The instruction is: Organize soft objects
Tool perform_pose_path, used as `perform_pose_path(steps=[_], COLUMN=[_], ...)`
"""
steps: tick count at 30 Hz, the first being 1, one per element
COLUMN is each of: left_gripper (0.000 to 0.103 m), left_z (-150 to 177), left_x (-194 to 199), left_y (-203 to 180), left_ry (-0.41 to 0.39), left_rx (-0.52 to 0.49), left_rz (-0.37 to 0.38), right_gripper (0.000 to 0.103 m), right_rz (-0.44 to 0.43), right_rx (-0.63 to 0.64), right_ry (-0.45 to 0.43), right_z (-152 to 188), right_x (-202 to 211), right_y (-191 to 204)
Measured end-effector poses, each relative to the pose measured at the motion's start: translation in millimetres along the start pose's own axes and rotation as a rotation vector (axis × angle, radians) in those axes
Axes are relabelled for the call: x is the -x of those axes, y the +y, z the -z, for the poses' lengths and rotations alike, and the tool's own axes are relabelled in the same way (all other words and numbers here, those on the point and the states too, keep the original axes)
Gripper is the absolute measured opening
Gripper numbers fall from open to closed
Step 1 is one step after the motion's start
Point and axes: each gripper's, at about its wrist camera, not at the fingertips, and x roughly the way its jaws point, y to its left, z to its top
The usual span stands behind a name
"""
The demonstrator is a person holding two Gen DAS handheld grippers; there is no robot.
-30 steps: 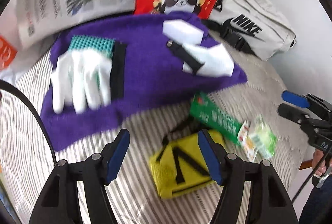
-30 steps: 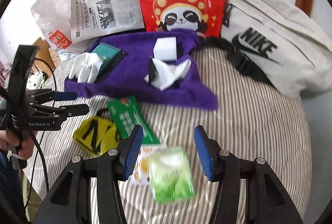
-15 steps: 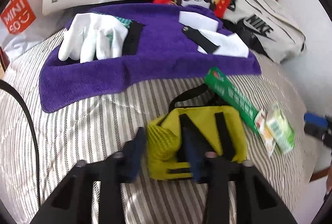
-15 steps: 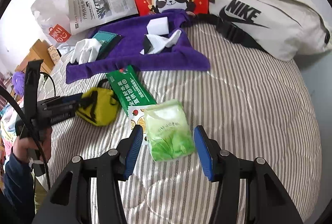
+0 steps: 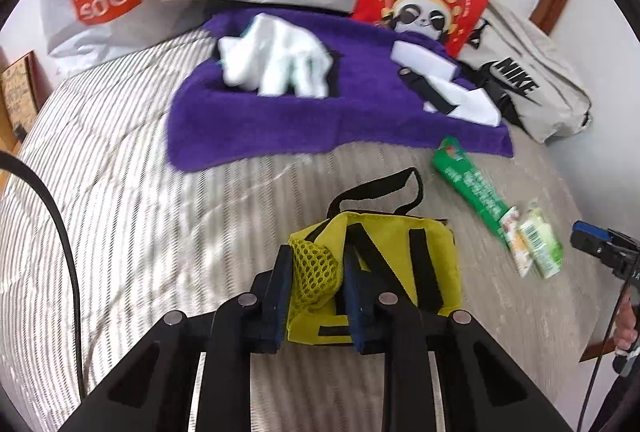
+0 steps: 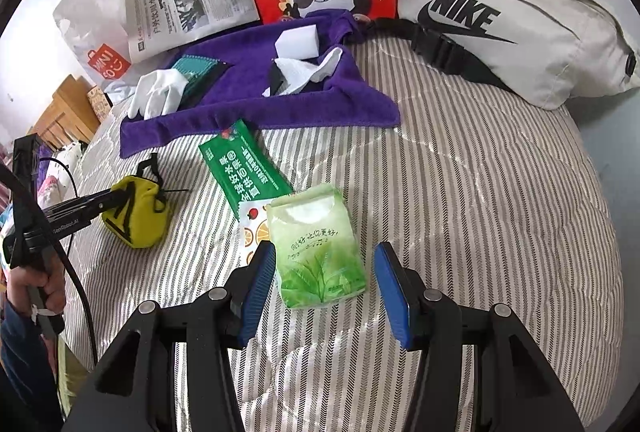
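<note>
beside pouch (image 5: 376, 264), bare striped bedding (image 5: 160, 232)

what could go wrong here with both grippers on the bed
1. The left gripper is closing on only the mesh corner of the yellow pouch, so the pouch may sag or slip when lifted.
2. The right gripper straddles the tissue pack, which overlaps a fruit-print packet that might drag along.

The teal cloth (image 5: 245, 29) on the purple towel (image 5: 280, 120) is almost wholly hidden under the white gloves (image 5: 280, 64), themselves blurred. The Nike bag (image 6: 520, 32) runs off the right picture edge. Print on the newspaper (image 6: 188, 4) is too small to read.
</note>
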Motion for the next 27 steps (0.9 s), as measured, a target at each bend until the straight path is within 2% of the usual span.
perform_pose_path(steps=[3,12,15,22,24,27], left_gripper=[0.023,0.025,0.025,0.025,0.025,0.025], left_z=[4,16,21,21,21,21], left_x=[-6,-4,-3,-4,-4,-5], left_y=[5,2,2,4,3,-3], left_ry=[-0.011,-0.115,-0.149,-0.151,-0.151,-0.145], left_rx=[0.013,0.014,0.024,0.036,0.028,0.002], left_rz=[-0.008,-0.033,-0.034,-0.021,-0.034,-0.07], right_gripper=[0.051,0.051,0.051,0.054,0.054,0.059], right_rz=[-0.005,-0.001,0.04,0.175,0.169,0.135], right_rx=[0.009,0.063,0.116,0.256,0.244,0.197], right_ry=[0.014,0.046,-0.003,-0.13,-0.173,-0.157], right_z=[2,3,7,24,28,24], right_x=[-5,-32,-36,-47,-47,-48], right_y=[3,15,19,30,28,19])
